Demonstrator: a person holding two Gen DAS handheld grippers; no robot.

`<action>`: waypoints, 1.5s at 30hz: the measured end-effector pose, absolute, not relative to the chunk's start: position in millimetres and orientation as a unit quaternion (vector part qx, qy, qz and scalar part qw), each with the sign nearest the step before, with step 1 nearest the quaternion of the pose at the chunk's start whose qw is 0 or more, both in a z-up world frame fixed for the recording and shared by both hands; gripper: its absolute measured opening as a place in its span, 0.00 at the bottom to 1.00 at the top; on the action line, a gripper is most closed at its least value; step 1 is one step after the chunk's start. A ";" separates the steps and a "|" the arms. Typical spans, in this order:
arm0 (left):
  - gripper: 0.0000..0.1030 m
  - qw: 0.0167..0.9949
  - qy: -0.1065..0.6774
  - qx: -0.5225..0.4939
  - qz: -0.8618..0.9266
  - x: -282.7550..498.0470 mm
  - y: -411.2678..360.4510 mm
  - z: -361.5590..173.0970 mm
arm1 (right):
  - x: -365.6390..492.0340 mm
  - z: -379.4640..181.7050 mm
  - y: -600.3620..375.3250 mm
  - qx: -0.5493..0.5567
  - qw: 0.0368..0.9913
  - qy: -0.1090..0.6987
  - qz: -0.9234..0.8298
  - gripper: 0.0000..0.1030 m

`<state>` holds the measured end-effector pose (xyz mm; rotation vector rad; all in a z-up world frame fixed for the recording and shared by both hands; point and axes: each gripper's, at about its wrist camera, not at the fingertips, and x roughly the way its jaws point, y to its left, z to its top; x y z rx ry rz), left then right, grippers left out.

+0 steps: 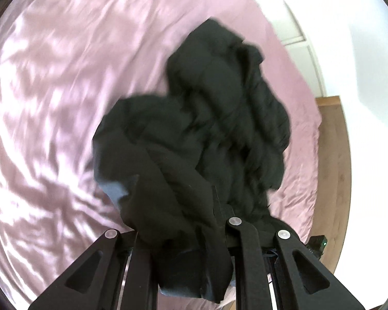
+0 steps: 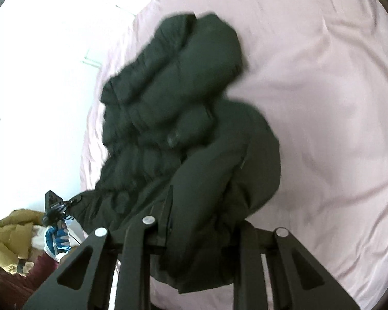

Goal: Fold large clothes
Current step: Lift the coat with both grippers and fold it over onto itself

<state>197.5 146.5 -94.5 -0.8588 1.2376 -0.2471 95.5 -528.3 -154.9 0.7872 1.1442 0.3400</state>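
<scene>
Both the left gripper [image 1: 191, 232] and right gripper [image 2: 201, 227] have jaws clamped on bunched edges of the black puffer jacket [image 1: 219, 108] hanging crumpled over the pink bedsheet [image 1: 51, 90], so the slippery padding may slide free or land twisted.

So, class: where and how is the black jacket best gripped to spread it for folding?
Keep both holds on the near edge of the jacket, coming from the near side of the bed. It lies bunched away from you, so the near edge is the only free one.
</scene>
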 end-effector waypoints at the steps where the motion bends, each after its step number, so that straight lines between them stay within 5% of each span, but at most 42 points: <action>1: 0.15 0.728 0.552 -0.388 -0.116 205.9 146.2 -87.5 | 101.8 -150.6 -528.4 0.362 0.759 0.518 0.156 0.20; 17: 0.15 0.785 0.454 -0.405 -0.117 357.3 161.4 -23.7 | 260.5 -82.0 -572.6 0.411 0.811 0.392 0.138 0.19; 29: 0.16 0.784 0.495 -0.374 -0.033 527.1 146.7 -99.7 | 401.4 -125.6 -574.2 0.450 0.803 0.386 0.060 0.19; 39: 0.22 0.758 0.538 -0.368 -0.006 565.0 131.7 -158.3 | 459.6 -195.4 -550.4 0.407 0.788 0.461 -0.009 0.19; 45: 0.38 0.752 0.519 -0.406 -0.019 564.1 144.6 -143.2 | 462.2 -194.3 -552.0 0.402 0.786 0.470 -0.007 0.23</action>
